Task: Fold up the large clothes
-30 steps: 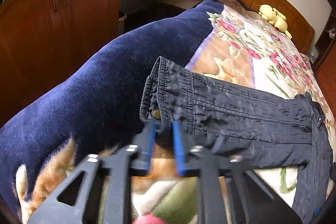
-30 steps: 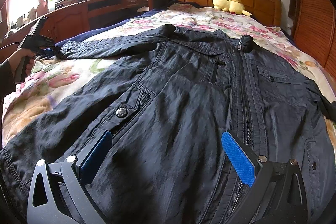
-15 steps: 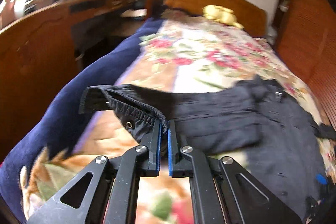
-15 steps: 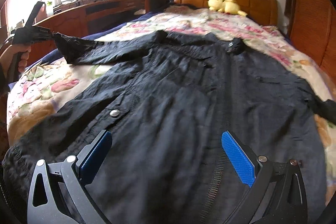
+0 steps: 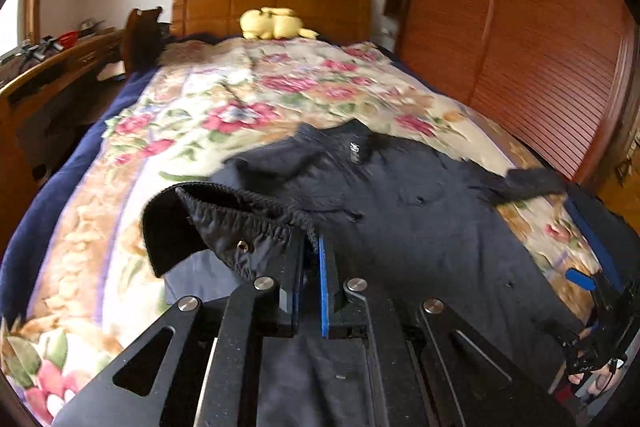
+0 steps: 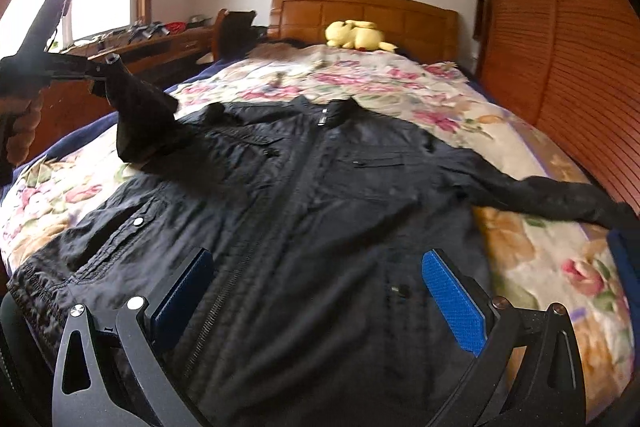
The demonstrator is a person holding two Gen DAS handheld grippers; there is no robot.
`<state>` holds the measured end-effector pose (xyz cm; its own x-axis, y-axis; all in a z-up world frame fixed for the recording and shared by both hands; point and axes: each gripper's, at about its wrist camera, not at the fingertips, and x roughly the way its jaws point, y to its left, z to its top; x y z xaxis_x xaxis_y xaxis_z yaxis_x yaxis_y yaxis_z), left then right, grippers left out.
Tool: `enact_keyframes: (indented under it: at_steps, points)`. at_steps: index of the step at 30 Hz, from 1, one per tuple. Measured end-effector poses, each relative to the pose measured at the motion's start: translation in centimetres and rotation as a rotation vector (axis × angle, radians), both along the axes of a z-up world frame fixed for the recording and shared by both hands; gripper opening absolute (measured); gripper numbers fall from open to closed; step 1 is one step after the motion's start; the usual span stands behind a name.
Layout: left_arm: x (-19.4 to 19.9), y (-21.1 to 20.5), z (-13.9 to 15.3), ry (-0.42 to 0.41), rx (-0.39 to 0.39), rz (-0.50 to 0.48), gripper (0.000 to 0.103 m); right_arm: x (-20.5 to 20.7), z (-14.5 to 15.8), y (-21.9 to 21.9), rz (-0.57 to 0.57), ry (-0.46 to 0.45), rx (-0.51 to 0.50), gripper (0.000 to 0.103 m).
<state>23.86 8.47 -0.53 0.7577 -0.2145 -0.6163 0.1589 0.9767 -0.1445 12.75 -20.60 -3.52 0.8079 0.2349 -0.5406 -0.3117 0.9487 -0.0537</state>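
Note:
A black jacket (image 6: 320, 211) lies front up on the flowered bedspread (image 6: 400, 87), collar toward the headboard. My left gripper (image 5: 310, 247) is shut on the left sleeve cuff (image 5: 240, 223) and holds it lifted above the bed. In the right wrist view the left gripper (image 6: 96, 71) shows at the far left with the raised sleeve (image 6: 140, 115) hanging from it. My right gripper (image 6: 316, 267) is open and empty, hovering over the jacket's lower front near the zip. The right sleeve (image 6: 560, 195) lies stretched out to the right.
A yellow plush toy (image 6: 356, 35) sits by the wooden headboard (image 6: 360, 11). A wooden desk with clutter (image 6: 152, 43) runs along the left of the bed. A slatted wooden wardrobe (image 6: 560, 47) stands on the right.
My left gripper has closed on the cuff, lifted it off the bed and swung it up and inward toward the jacket body. The right gripper stays open over the hem.

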Motion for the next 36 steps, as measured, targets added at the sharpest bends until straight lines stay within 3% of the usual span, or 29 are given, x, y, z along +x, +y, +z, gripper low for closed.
enact_keyframes:
  at_steps: [2, 7, 11, 20, 22, 31, 36]
  points:
    - [-0.3, -0.9, -0.5, 0.016, -0.004, -0.025, 0.009, -0.1, -0.1, -0.3, -0.008, 0.004, 0.002, 0.103]
    - [-2.6, -1.6, -2.1, 0.020, 0.008, -0.043, 0.031, 0.4, -0.3, -0.2, 0.002, 0.026, 0.013, 0.103]
    - [-4.3, -1.1, -3.4, 0.035, 0.013, -0.050, 0.035, 1.1, -0.2, 0.7, 0.033, 0.039, 0.018, 0.103]
    - [-9.3, 3.7, -6.1, 0.040, 0.063, 0.047, 0.042, 3.9, 0.2, 6.7, 0.197, 0.079, 0.022, 0.102]
    - [-10.4, 4.7, -6.4, 0.029, 0.072, 0.071, 0.052, 4.8, 0.2, 8.4, 0.243, 0.095, 0.030, 0.100]
    - [-13.8, 8.2, -7.2, 0.011, 0.111, 0.154, 0.054, 8.2, -1.5, 17.1, 0.411, 0.171, -0.020, 0.081]
    - [-14.5, 9.3, -7.5, 0.013, 0.103, 0.173, 0.054, 10.4, -3.2, 20.8, 0.449, 0.235, -0.072, 0.063]
